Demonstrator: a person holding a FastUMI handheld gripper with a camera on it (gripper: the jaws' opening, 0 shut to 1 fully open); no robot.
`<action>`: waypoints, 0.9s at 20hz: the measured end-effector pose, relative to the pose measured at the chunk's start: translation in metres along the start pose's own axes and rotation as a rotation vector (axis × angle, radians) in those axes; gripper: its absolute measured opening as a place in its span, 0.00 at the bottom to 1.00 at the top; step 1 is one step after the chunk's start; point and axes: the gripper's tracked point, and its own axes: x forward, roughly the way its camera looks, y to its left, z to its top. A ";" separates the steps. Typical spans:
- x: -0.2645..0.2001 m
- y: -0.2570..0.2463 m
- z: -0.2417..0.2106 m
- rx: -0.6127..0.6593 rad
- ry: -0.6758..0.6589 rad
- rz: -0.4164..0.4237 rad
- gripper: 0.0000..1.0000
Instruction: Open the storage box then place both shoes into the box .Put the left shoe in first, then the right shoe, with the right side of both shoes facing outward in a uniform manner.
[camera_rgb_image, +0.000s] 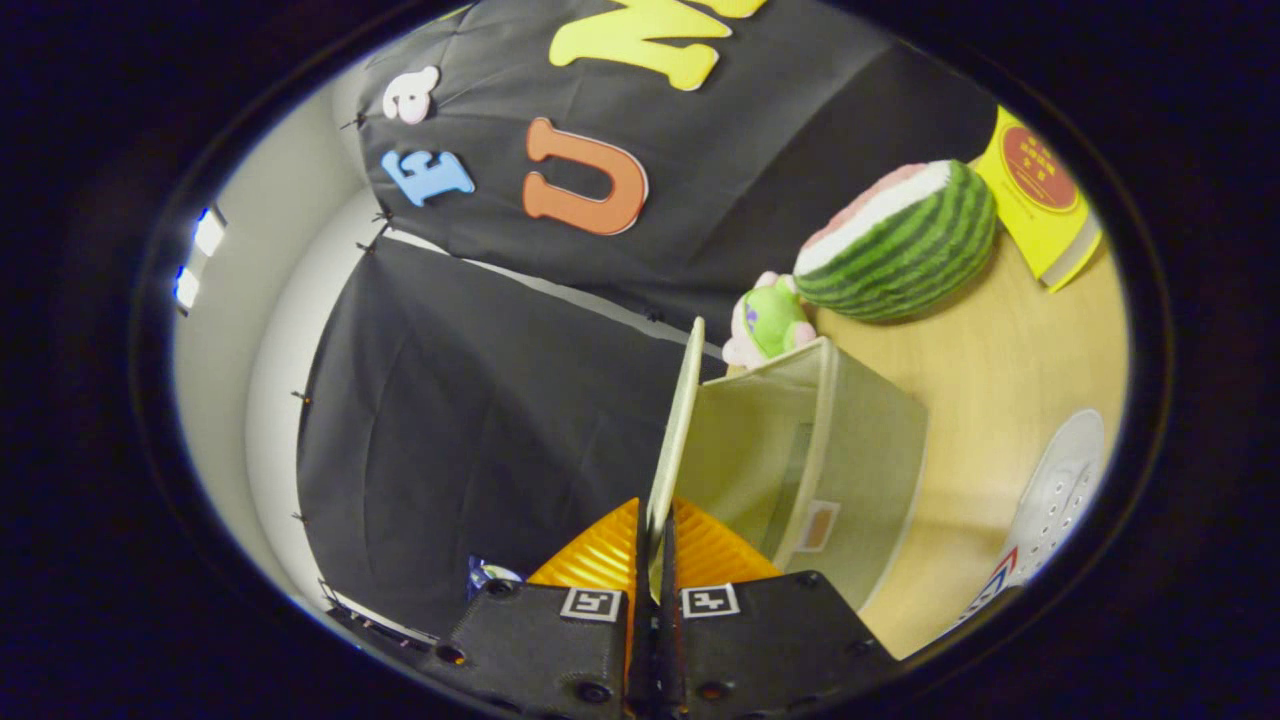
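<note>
Gripper (655, 540): my two fingers are drawn nearly together, both pressing on the thin edge of the storage box lid (675, 430), which stands edge-on between them and runs straight ahead from the tips.

Storage box (850, 470): pale fabric-sided box, directly beside the lid on which I have hold, its mouth turned open toward me. I can see its inner walls and a lighter panel inside; I make out no shoe within, though the deepest part is shadowed and I cannot tell fully. A small tag sits on its near front edge.

Shoe (1060, 500): white perforated upper, lying on the wooden tabletop (980, 360) beside the box, on the side away from the lid, apart from it. Coloured trim shows at its near end. I cannot tell which foot it is.

Plush toy (770, 320): green and pink, just behind the box, touching or nearly touching its far corner.

Watermelon plush (900, 240): beyond the box, past the small toy.

Yellow book (1040, 200): beyond the box, just beside the watermelon.
</note>
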 end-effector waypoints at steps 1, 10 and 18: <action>0.007 0.009 -0.003 -0.022 0.000 -0.013 0.08; 0.074 0.066 -0.008 -0.027 -0.065 -0.056 0.08; 0.147 0.109 -0.026 0.031 -0.068 -0.003 0.14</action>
